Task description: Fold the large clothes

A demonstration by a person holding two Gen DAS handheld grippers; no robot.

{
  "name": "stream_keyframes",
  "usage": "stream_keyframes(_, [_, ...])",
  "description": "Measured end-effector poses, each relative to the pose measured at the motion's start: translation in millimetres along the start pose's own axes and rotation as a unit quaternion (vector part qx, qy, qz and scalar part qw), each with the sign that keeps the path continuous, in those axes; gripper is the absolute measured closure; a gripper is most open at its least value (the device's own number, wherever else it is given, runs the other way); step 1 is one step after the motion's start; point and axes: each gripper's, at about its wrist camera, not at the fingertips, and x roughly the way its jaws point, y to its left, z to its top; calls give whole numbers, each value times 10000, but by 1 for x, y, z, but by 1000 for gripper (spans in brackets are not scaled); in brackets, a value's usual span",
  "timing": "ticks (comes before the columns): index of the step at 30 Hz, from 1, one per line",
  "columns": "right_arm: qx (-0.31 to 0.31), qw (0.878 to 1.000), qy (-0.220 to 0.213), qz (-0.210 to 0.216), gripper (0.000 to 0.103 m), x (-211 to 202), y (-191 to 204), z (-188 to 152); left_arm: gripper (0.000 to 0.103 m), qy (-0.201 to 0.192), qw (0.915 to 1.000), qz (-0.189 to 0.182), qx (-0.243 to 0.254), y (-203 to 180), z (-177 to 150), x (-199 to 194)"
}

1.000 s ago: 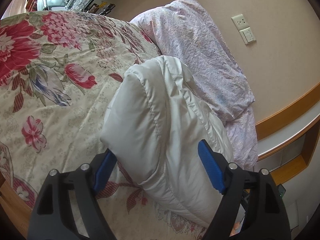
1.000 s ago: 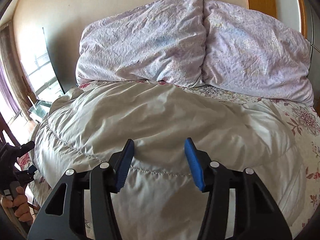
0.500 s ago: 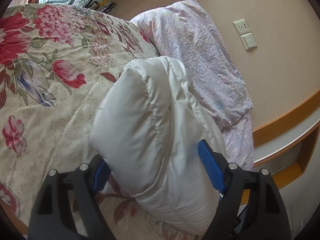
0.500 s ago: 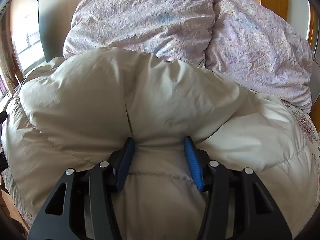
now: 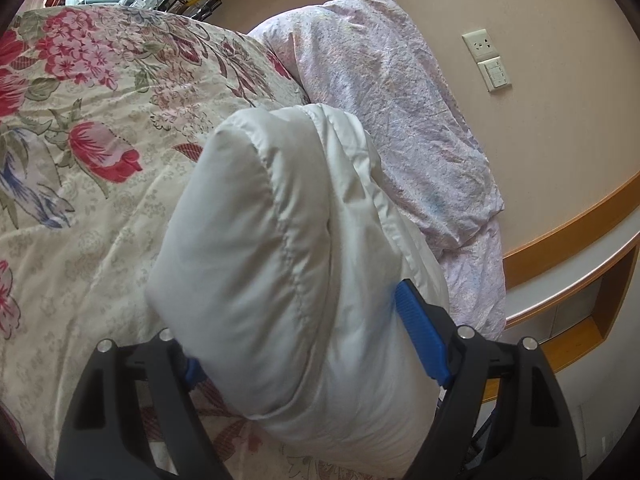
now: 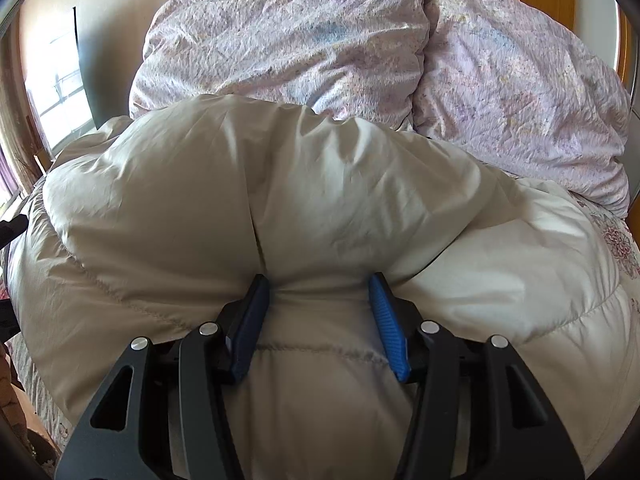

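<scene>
A puffy white quilted down jacket (image 5: 280, 240) lies on the floral bedspread (image 5: 80, 140). In the left wrist view its end bulges up between the blue pads of my left gripper (image 5: 304, 344), whose jaws stand wide around it; the left pad is mostly hidden under the fabric. In the right wrist view the jacket (image 6: 240, 184) fills the middle. My right gripper (image 6: 320, 312) has a fold of it pinched between its pads, and the fabric billows up above them.
Two pale purple pillows (image 6: 300, 40) (image 6: 520, 92) lean against the beige wall behind the jacket. A wall socket and switch (image 5: 488, 60) and a wooden ledge (image 5: 580, 272) are on the right. A window (image 6: 52, 92) is at left.
Both grippers have pushed forward into the jacket. The fabric has bunched up and risen between the pads of each; the right gripper now has a fold squeezed between its pads.
</scene>
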Motion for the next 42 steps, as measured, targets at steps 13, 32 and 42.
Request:
stream_keyframes(13, [294, 9995, 8, 101, 49, -13, -3, 4, 40, 52, 9979, -208, -605, 17, 13, -2])
stream_keyframes(32, [-412, 9989, 5, -205, 47, 0, 28, -3, 53, 24, 10000, -22, -82, -3, 21, 0])
stream_keyframes(42, [-344, 9990, 49, -298, 47, 1, 28, -3, 59, -157, 9900, 126, 1398, -71, 19, -14])
